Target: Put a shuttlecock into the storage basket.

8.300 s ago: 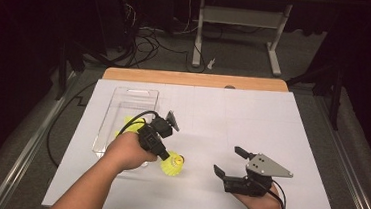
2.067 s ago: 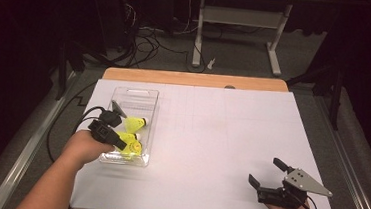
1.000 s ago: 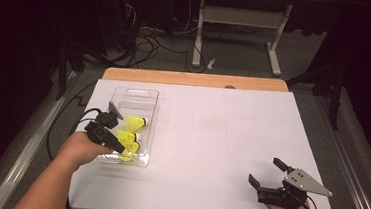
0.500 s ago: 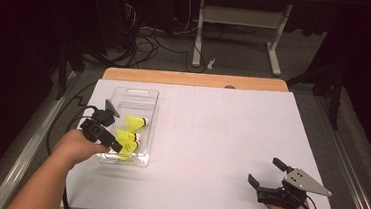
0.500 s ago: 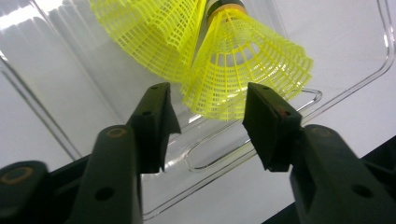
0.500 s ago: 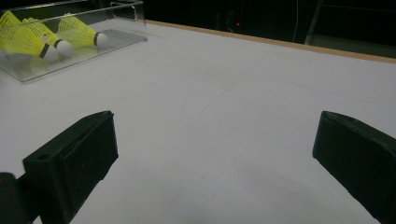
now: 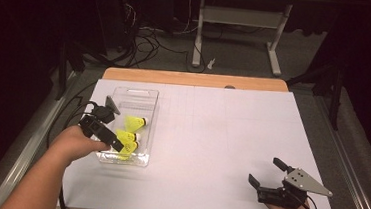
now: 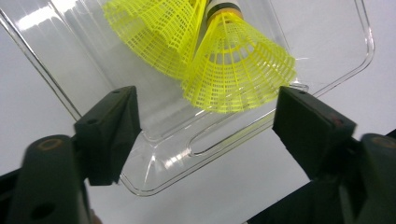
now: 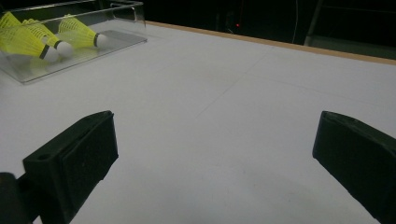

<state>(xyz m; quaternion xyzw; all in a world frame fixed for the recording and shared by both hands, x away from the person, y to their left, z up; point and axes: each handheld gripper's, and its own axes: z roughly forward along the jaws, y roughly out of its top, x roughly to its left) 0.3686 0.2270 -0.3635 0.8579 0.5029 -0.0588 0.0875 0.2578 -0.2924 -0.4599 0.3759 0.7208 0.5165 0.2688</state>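
In the clear tray (image 7: 149, 101) at table left lie three yellow shuttlecocks (image 7: 126, 144). Left gripper (image 8: 205, 116) jaws have just been opening, nothing between the pads; right gripper (image 7: 264, 174) jaws apart, empty. Shuttlecocks look featherlight with crushable skirts; best pinched at the cork.

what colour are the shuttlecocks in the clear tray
Bright yellow mesh skirts on the shuttlecocks, with white tips; clearest in the left gripper view.
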